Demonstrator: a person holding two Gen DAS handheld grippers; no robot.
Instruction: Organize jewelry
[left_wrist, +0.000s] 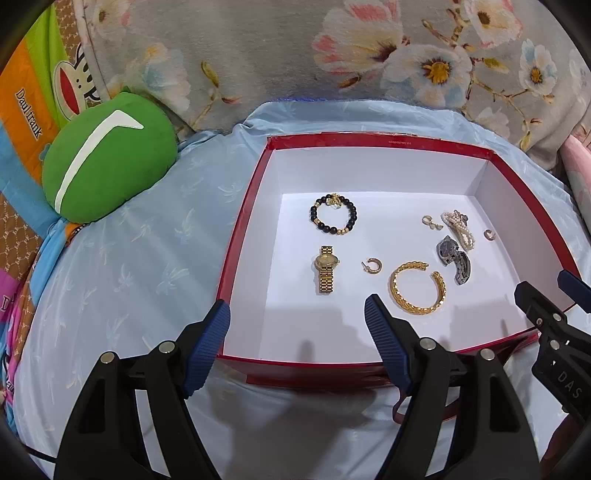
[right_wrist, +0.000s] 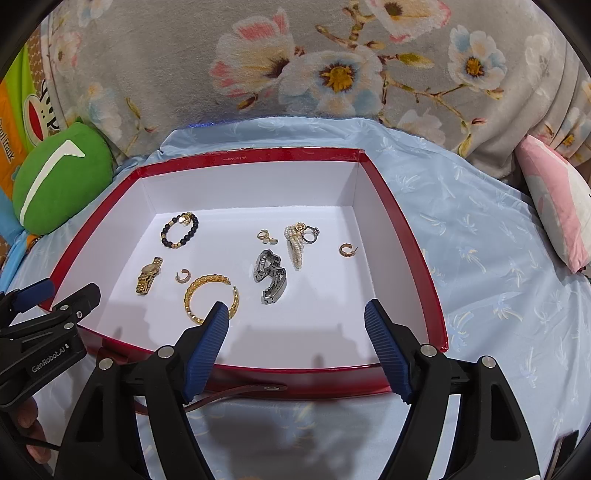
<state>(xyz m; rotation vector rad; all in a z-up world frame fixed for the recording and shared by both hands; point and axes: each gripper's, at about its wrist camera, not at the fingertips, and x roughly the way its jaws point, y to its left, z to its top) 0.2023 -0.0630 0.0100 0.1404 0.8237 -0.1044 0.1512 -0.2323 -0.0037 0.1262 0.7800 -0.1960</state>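
Note:
A red box (left_wrist: 240, 229) (right_wrist: 406, 229) with a white inside holds the jewelry. In it lie a black-and-gold bead bracelet (left_wrist: 333, 218) (right_wrist: 180, 230), a gold watch (left_wrist: 326, 268) (right_wrist: 149, 276), a gold cuff bangle (left_wrist: 417, 292) (right_wrist: 211, 298), a silver watch (left_wrist: 453, 259) (right_wrist: 270, 276), a pearl strand (left_wrist: 458, 229) (right_wrist: 296, 245) and small gold hoop earrings (left_wrist: 372, 266) (right_wrist: 347, 249). My left gripper (left_wrist: 297, 312) is open and empty above the box's near left edge. My right gripper (right_wrist: 295, 314) is open and empty above the near edge, its left finger over the bangle.
The box sits on a light blue sheet (left_wrist: 129, 266) (right_wrist: 498, 266). A green cushion (left_wrist: 107, 158) (right_wrist: 59, 177) lies at the left, a floral blanket (left_wrist: 295, 48) behind, a pink pillow (right_wrist: 554, 199) at the right. A red strap (right_wrist: 236, 391) lies at the box's front.

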